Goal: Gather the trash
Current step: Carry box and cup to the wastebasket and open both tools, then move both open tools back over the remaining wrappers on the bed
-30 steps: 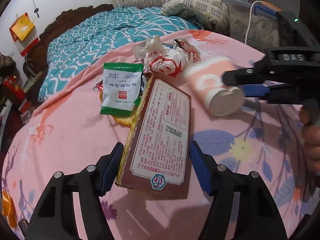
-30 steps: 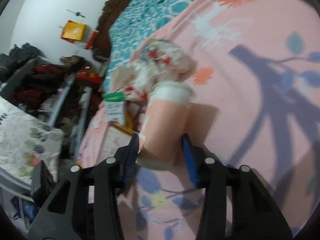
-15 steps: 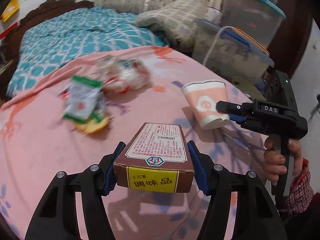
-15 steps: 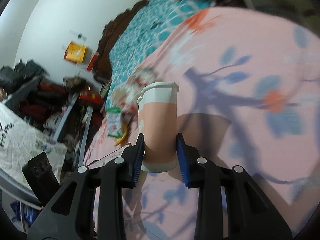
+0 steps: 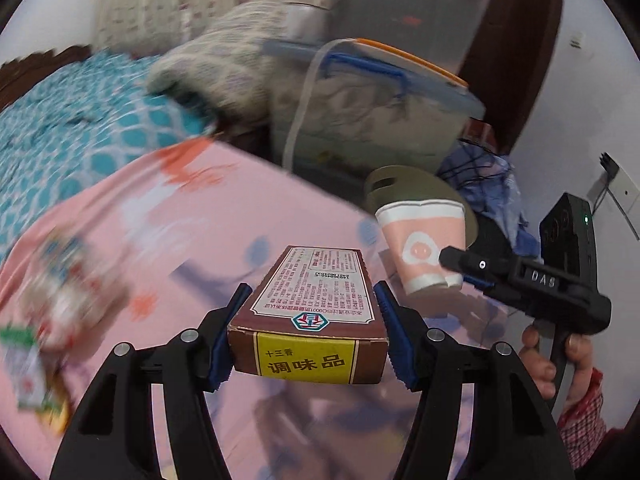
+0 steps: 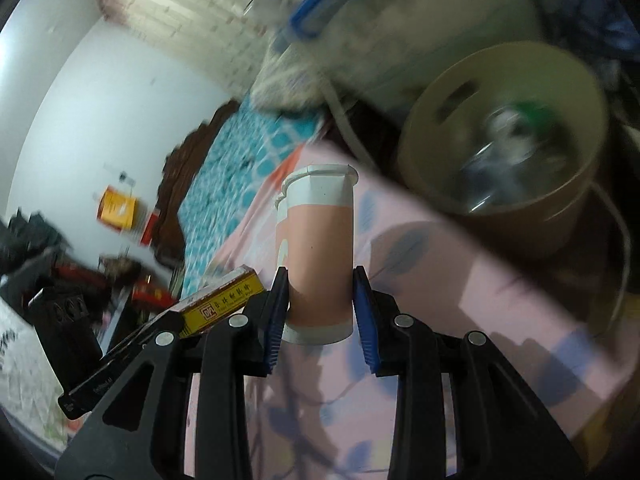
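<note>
My left gripper is shut on a brown seasoning box with a yellow label, held clear above the pink bedspread. In the left wrist view a paper cup, pink and white, hangs to the right with my right gripper clamped on its base, and a hand holds the grip. The right wrist view shows the same cup upright between the blue pads of the right gripper, with the box at lower left. A tan round bin stands beyond the bed edge, blurred trash inside.
Crumpled wrappers and a green sachet lie blurred on the bedspread at left. Clear storage boxes with a white cable stand behind the bin. A patterned pillow and a teal quilt lie further back.
Both grippers have lifted their loads off the bedspread and swung right towards the bed edge and the bin. The box came up from lying flat; the cup went from lying to upright.
</note>
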Demonstrator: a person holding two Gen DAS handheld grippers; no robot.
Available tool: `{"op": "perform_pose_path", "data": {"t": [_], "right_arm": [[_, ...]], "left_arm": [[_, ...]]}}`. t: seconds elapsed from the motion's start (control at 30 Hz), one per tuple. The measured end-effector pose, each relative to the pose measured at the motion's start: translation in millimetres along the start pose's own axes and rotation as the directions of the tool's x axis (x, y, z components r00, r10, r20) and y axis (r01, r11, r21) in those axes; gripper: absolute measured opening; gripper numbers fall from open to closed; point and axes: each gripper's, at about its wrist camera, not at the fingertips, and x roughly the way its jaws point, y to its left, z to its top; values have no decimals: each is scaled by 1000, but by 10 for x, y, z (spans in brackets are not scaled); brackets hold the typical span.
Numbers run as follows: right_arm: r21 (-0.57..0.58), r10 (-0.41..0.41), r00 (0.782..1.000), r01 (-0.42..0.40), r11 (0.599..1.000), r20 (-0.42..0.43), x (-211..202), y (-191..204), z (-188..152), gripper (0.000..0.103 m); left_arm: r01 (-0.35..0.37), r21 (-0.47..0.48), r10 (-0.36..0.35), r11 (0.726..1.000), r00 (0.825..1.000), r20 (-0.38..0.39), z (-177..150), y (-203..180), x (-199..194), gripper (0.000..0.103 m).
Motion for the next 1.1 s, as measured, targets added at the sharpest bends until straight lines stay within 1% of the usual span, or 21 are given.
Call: {"op": "perform_pose_path", "data": {"t": [0.07, 0.2, 0.37, 0.5, 0.53, 0.57, 0.6, 0.63, 0.67, 0.73, 0.83, 0.97, 1.1], "right_arm": [[21, -27, 999, 26, 999, 41, -111, -151, 121, 34], [63, -93, 989, 86, 994, 113, -291, -446, 373, 34], [105, -172, 972, 156, 982, 160, -430, -803, 621, 34], [90, -235, 955, 221, 971, 181, -443, -883, 717, 35], [85, -249, 951, 237, 968, 185, -449, -913, 720, 36], [76, -268, 945, 258, 963, 189, -434, -909, 730, 38], [66, -293, 937, 286, 956, 188, -413, -912, 751, 44], [56, -313, 933, 308, 950, 176, -377, -913, 766, 54], [58, -319, 930, 314, 948, 183, -365, -923, 766, 70], [60, -329, 921, 323, 944, 208, -386, -896, 724, 71], [66, -335, 915, 329, 942, 226, -425, -879, 650, 70], [98, -313, 923, 298, 949, 224, -453, -873, 530, 70], [85, -298, 932, 286, 954, 209, -425, -748, 349, 70]], "left_arm": [[23, 33, -23, 999, 1000, -5, 165, -196, 197, 58], [59, 82, -58, 995, 998, -19, 497, -593, 647, 58], [87, 119, -83, 989, 996, -35, 805, -996, 1147, 59], [73, 150, -68, 986, 997, -38, 910, -1183, 1437, 59], [60, 157, -55, 986, 998, -36, 933, -1226, 1533, 64], [47, 167, -41, 985, 998, -40, 949, -1262, 1607, 72], [20, 181, -11, 983, 999, -52, 953, -1293, 1698, 88], [-1, 186, 11, 982, 998, -55, 947, -1296, 1745, 87], [-4, 185, 15, 983, 998, -61, 935, -1290, 1765, 87], [17, 169, -5, 985, 997, -72, 877, -1232, 1726, 87], [10, 162, 1, 987, 998, -70, 756, -1131, 1592, 87], [-15, 153, 27, 988, 997, -74, 507, -951, 1407, 87], [-61, 133, 71, 989, 995, -76, 206, -720, 1196, 87]]}}
